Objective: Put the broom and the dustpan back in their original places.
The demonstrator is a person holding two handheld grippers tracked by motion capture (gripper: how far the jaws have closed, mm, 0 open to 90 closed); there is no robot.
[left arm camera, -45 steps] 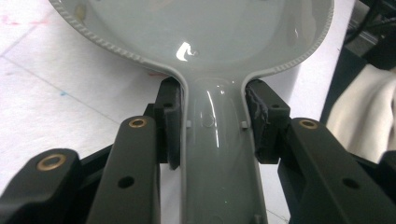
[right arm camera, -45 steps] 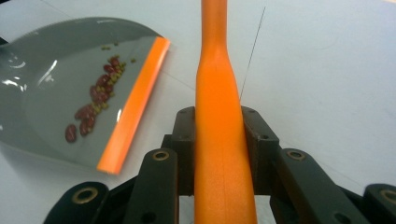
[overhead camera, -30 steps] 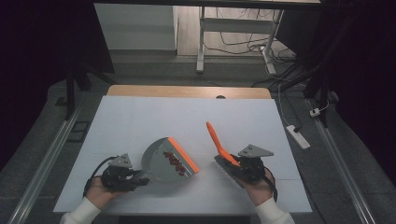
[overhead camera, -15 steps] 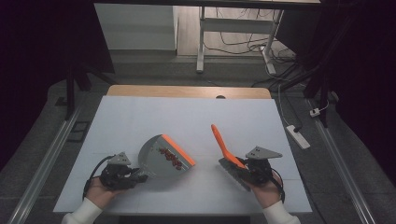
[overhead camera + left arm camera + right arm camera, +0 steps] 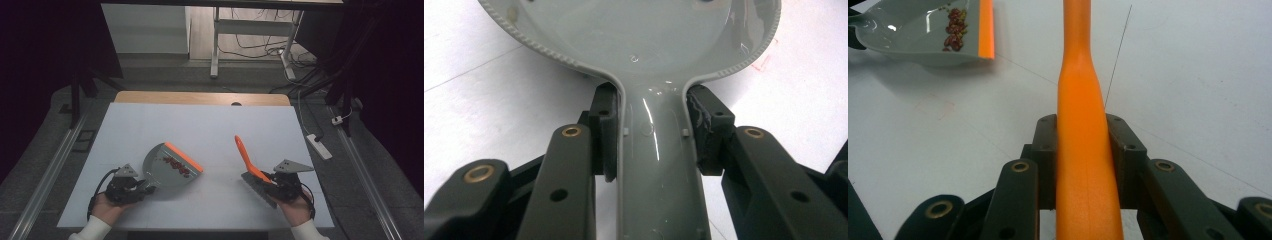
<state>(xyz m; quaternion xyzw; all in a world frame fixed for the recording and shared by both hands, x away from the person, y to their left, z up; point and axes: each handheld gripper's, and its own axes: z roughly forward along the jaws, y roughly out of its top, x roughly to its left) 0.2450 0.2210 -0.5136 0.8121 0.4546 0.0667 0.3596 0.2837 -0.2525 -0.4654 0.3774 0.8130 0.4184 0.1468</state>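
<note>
My left gripper (image 5: 142,187) clamps the grey dustpan (image 5: 170,165) handle, red beans (image 5: 172,162) inside it on the table (image 5: 210,125). My right gripper (image 5: 270,179) pinches the orange brush (image 5: 247,160). Sweeping looks finished; next I must lift the pan level for tipping.

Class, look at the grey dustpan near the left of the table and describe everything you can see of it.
The dustpan looks like glossy grey plastic, with a rounded, ridged rim, a narrow handle and an orange strip along its straight front lip. A small heap of dark red bits lies inside it. It sits on the white table, lip pointing toward the far right. The left gripper clamps the handle between its black pads.
</note>
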